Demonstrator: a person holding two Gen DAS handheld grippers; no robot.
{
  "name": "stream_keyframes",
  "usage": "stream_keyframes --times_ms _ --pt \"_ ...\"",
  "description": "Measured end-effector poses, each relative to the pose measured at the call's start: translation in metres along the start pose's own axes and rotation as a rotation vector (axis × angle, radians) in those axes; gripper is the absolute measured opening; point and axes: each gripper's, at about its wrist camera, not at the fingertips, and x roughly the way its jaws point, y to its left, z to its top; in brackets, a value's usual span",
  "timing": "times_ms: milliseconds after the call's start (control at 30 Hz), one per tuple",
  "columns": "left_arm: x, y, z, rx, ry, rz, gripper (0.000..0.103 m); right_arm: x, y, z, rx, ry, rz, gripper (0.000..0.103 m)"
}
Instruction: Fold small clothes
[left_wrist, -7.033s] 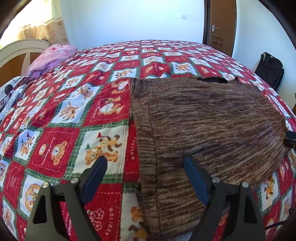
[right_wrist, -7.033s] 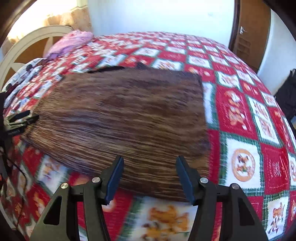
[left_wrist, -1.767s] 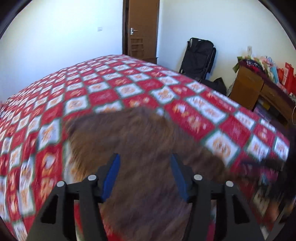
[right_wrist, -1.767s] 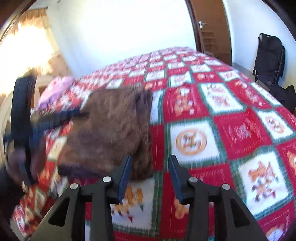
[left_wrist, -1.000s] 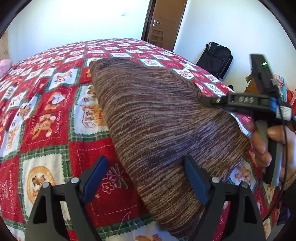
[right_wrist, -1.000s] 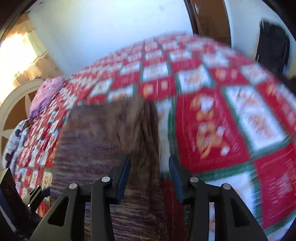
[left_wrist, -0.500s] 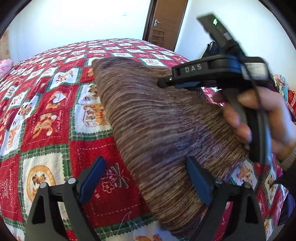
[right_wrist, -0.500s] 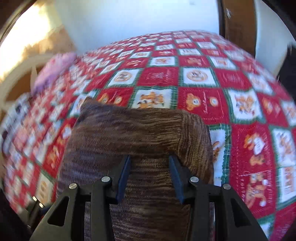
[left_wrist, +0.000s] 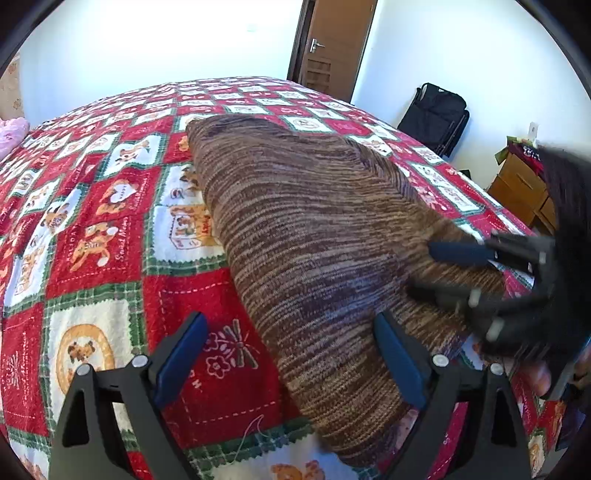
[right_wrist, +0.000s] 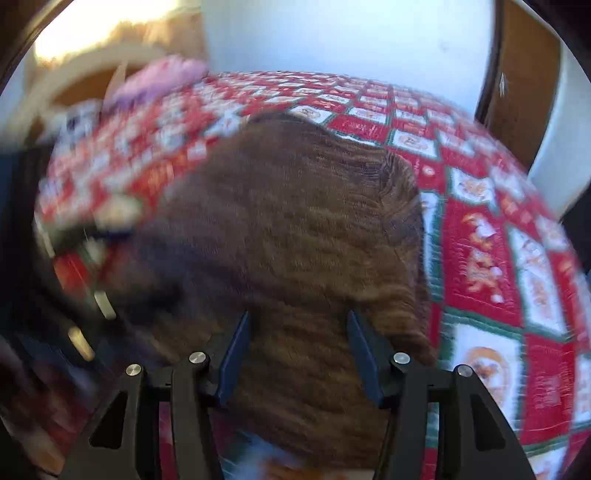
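A brown striped knit garment (left_wrist: 314, 236) lies folded in a long strip on the red patchwork bedspread (left_wrist: 92, 229). My left gripper (left_wrist: 291, 343) is open and empty, its blue fingers astride the garment's near left edge. My right gripper (right_wrist: 297, 339) is open and empty, low over the garment's near end (right_wrist: 295, 240). In the left wrist view the right gripper (left_wrist: 436, 271) shows blurred at the garment's right edge, fingers apart. The right wrist view is motion-blurred.
A pink pillow (right_wrist: 159, 79) and white headboard (right_wrist: 74, 74) are at the bed's far left. A wooden door (left_wrist: 328, 48), a black bag (left_wrist: 436, 114) and a wooden cabinet (left_wrist: 524, 184) stand beyond the bed's right side.
My right gripper has dropped from high over the garment's middle to its right near edge. The left gripper has held still, open.
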Motion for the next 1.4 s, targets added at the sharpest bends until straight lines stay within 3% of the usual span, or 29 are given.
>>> stream_keyframes --times_ms 67,200,300,500,667,900,967,1000,1033,1167,1400 --pt "-0.002 -0.002 -0.001 0.003 0.001 0.011 0.096 -0.01 -0.003 -0.005 -0.022 -0.016 -0.006 0.055" --pt "-0.008 0.006 0.001 -0.053 0.003 0.003 0.096 -0.034 -0.05 0.009 0.161 -0.111 0.099 0.055" --pt "-0.013 0.019 0.003 -0.131 -0.016 -0.03 0.096 -0.033 -0.092 0.022 0.3 -0.133 0.151 0.058" --pt "-0.004 0.021 0.011 -0.176 0.004 -0.067 0.096 0.019 -0.149 0.036 0.535 -0.048 0.288 0.058" --pt "0.005 0.016 0.017 -0.152 0.016 -0.078 0.096 0.054 -0.156 0.045 0.567 -0.008 0.346 0.058" --pt "0.013 0.011 0.022 -0.117 0.027 -0.082 0.093 0.091 -0.166 0.064 0.619 -0.021 0.396 0.058" --pt "0.015 0.011 0.024 -0.122 0.025 -0.108 0.077 0.095 -0.167 0.068 0.62 -0.022 0.424 0.055" --pt "0.016 0.011 0.025 -0.125 0.028 -0.118 0.072 0.097 -0.166 0.069 0.614 -0.016 0.46 0.045" --pt "0.016 0.01 0.025 -0.125 0.023 -0.121 0.061 0.1 -0.163 0.07 0.605 0.001 0.499 0.03" --pt "0.003 0.006 0.025 -0.104 -0.007 -0.113 0.035 0.089 -0.151 0.072 0.577 -0.026 0.49 0.024" --pt "-0.043 0.003 0.022 -0.083 -0.049 -0.092 0.032 0.055 -0.12 0.076 0.599 -0.103 0.543 0.022"
